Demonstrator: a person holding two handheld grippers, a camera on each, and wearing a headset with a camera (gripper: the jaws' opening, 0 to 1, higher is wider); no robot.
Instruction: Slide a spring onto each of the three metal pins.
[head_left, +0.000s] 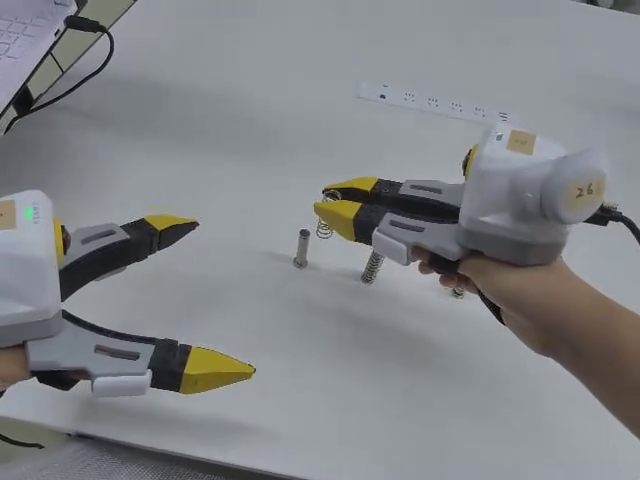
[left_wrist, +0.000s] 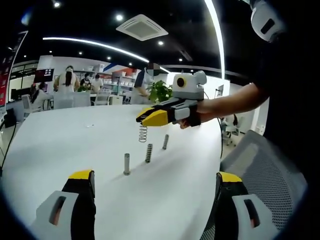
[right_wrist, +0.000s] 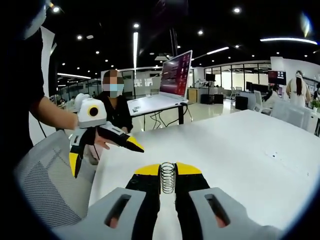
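My right gripper (head_left: 330, 200) is shut on a small steel spring (head_left: 325, 229), which hangs from its yellow tips a little above the white table. In the right gripper view the spring (right_wrist: 168, 182) stands pinched between the closed tips (right_wrist: 168, 169). Just below and left of it stands a bare metal pin (head_left: 302, 248). A second pin wearing a spring (head_left: 372, 266) stands to its right, and a third sprung pin (head_left: 457, 292) peeks out behind the hand. My left gripper (head_left: 213, 299) hovers open at the near left, holding nothing. The left gripper view shows the bare pin (left_wrist: 126, 164) and the hanging spring (left_wrist: 143, 133).
A white power strip (head_left: 440, 103) lies at the back of the table. A laptop (head_left: 25, 35) and a black cable (head_left: 90, 60) sit at the far left corner. The table's near edge (head_left: 200, 455) runs just under my left gripper. A mesh chair (left_wrist: 270, 170) stands beside the table.
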